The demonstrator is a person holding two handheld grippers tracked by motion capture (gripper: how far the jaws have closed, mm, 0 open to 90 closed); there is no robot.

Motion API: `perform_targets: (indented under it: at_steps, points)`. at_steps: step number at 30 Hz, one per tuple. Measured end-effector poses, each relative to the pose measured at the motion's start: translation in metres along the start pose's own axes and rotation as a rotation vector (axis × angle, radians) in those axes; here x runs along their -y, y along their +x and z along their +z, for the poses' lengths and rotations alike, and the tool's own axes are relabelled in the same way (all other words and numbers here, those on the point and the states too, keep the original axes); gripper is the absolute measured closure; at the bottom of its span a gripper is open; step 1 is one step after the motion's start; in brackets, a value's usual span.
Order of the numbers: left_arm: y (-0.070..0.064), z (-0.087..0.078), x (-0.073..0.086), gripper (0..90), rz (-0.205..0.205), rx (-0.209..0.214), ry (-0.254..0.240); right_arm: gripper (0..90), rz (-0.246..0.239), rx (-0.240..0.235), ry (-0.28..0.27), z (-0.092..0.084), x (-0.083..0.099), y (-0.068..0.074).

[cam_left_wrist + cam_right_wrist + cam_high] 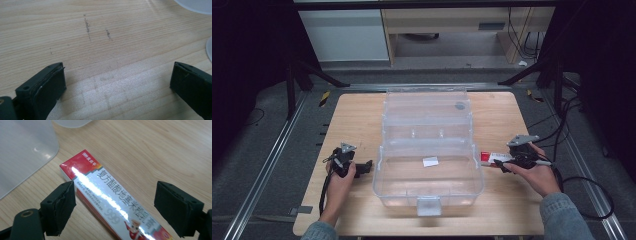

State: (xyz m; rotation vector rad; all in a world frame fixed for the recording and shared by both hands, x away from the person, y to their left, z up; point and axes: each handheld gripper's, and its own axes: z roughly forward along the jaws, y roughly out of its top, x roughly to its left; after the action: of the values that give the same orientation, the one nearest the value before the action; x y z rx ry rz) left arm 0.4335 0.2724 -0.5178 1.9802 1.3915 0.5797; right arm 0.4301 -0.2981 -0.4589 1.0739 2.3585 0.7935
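I have the right gripper (115, 205) lowered over the red-and-white carton (110, 202), its jaws spread wide on either side of the box and not yet touching it, so nothing is gripped. The carton lies flat on the wooden table (507, 200), just beside the right wall of the clear plastic storage box (428, 170), outside it. That box stands open with its lid (428, 112) tilted back, and inside I see a small white item (430, 161) on the floor of the box. My left gripper (117, 80) hovers over bare tabletop to the left of the box, jaws also wide apart and holding nothing. As I judge it, the packing is at an early step: the carton has yet to be clamped, lifted over the rim and set inside.
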Motion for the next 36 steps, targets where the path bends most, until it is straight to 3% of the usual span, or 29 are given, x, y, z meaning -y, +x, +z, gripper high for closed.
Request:
perform_targets:
  at_steps: [5,10,14,25,29,36]
  points:
    - [0.000,0.000,0.000,0.0,0.000,0.001,0.000,16.7,-0.030,-0.008,0.042,0.012,0.001,0.002]
    - [0.000,0.000,0.000,0.0,0.001,0.001,0.000,17.7,-0.022,-0.012,0.065,0.019,0.000,-0.001]
    - [0.000,0.000,0.000,0.0,0.001,0.000,0.000,24.0,-0.029,-0.015,0.088,0.021,0.002,-0.001]
    - [0.000,0.000,0.000,0.0,0.001,0.000,0.000,42.1,0.051,0.061,0.113,0.009,0.012,-0.007]
    - [0.000,0.000,0.000,0.0,0.001,0.000,0.000,39.5,0.096,0.079,0.127,0.006,0.016,-0.010]
    - [0.000,0.000,0.000,0.0,0.001,0.001,0.001,37.1,0.107,0.044,0.120,-0.003,0.020,0.002]
